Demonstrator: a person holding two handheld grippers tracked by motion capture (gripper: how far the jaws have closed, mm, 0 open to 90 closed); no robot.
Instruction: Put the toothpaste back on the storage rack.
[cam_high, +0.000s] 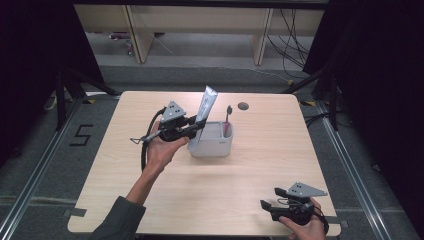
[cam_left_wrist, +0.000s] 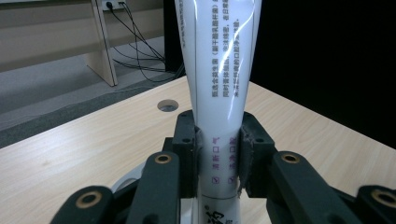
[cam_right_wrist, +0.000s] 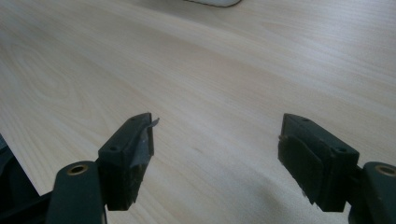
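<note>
A white toothpaste tube (cam_high: 207, 101) with printed text stands upright over the left compartment of a white holder (cam_high: 211, 146) at the table's middle. My left gripper (cam_high: 199, 124) is shut on the tube's lower part; in the left gripper view both pads press the tube (cam_left_wrist: 219, 70) from either side at the left gripper (cam_left_wrist: 217, 158). A toothbrush with a dark head (cam_high: 228, 120) stands in the holder's right compartment. My right gripper (cam_high: 270, 199) rests near the table's front right edge; its jaws stand wide apart over bare wood in the right gripper view (cam_right_wrist: 217, 149), with nothing between them.
The wooden table (cam_high: 250, 170) has a round cable hole (cam_high: 243, 106) behind the holder. Wooden furniture legs and cables lie on the floor beyond the far edge. Dark curtains flank both sides.
</note>
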